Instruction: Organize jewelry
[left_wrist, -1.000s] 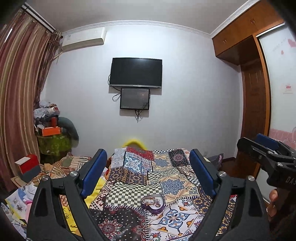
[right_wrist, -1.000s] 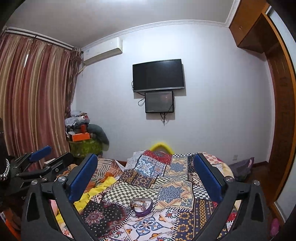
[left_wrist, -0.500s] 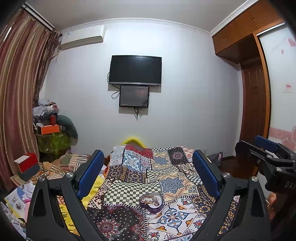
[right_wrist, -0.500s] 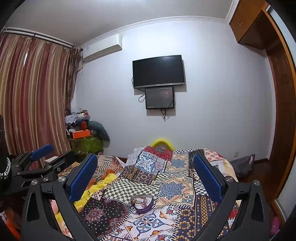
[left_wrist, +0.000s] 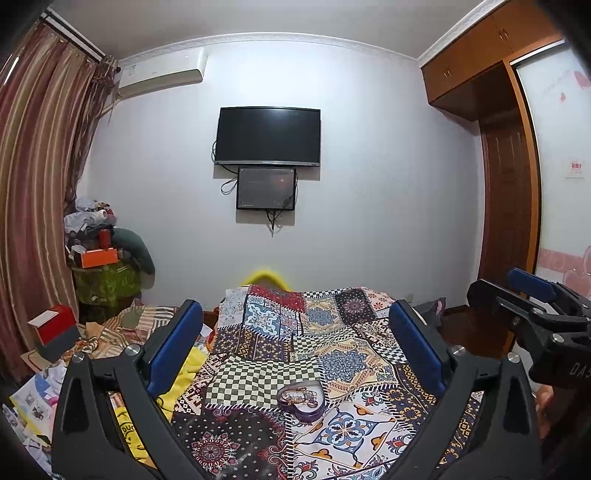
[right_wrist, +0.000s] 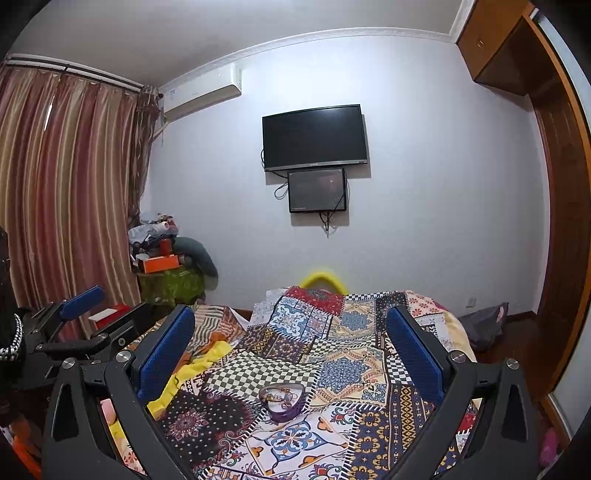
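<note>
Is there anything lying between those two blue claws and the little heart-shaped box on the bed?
Nothing visible: only patterned bedspread lies before the heart-shaped box. The left gripper, jaws opening, and the right gripper, open, hold nothing.

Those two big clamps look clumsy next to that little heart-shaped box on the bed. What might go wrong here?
1. The purple heart-shaped jewelry box sits uncovered on a soft patchwork quilt; a nudge might tip it and spill the trinkets.
2. Anything spilled would likely be hard to spot on that busy pattern.
3. The left gripper has its jaws opening wide with nothing between them, and the right gripper is open too; such broad pads may fumble small pieces.
</note>
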